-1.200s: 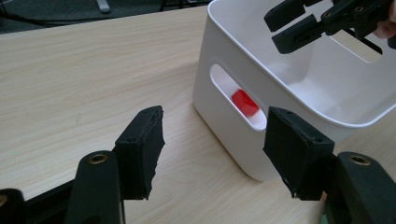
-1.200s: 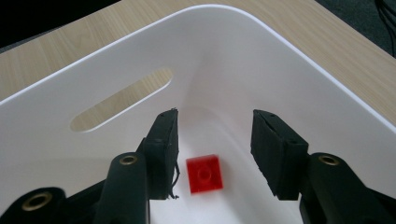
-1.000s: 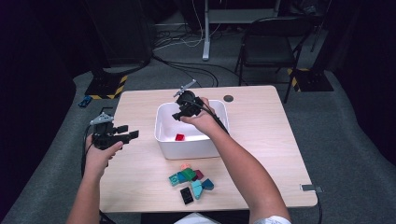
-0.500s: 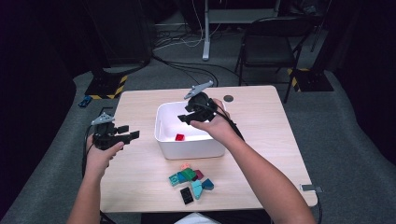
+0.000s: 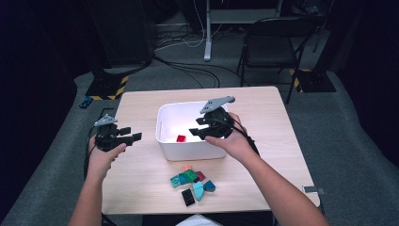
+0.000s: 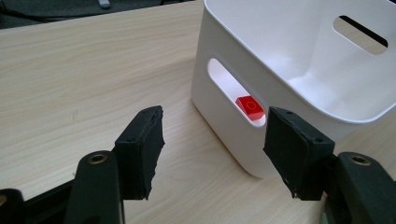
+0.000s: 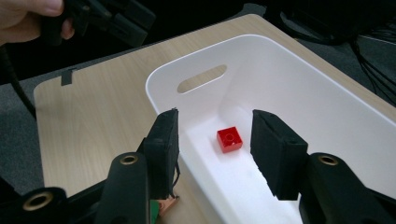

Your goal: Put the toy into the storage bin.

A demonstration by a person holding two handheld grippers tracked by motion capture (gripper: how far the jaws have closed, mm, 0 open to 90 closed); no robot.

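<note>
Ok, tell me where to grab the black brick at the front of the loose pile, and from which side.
Grip the black brick across its two long sides, coming straight down from above. It lies flat at the pile's near edge; teal pieces crowd its right, so lateral approach looks blocked. The right gripper, open above the white bin, seems nearest.

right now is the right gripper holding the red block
No, the red block lies on the floor of the white bin, apart from the right gripper, whose fingers are empty.

Red brick (image 7: 229, 139) flat in white bin (image 7: 327, 107)
</note>
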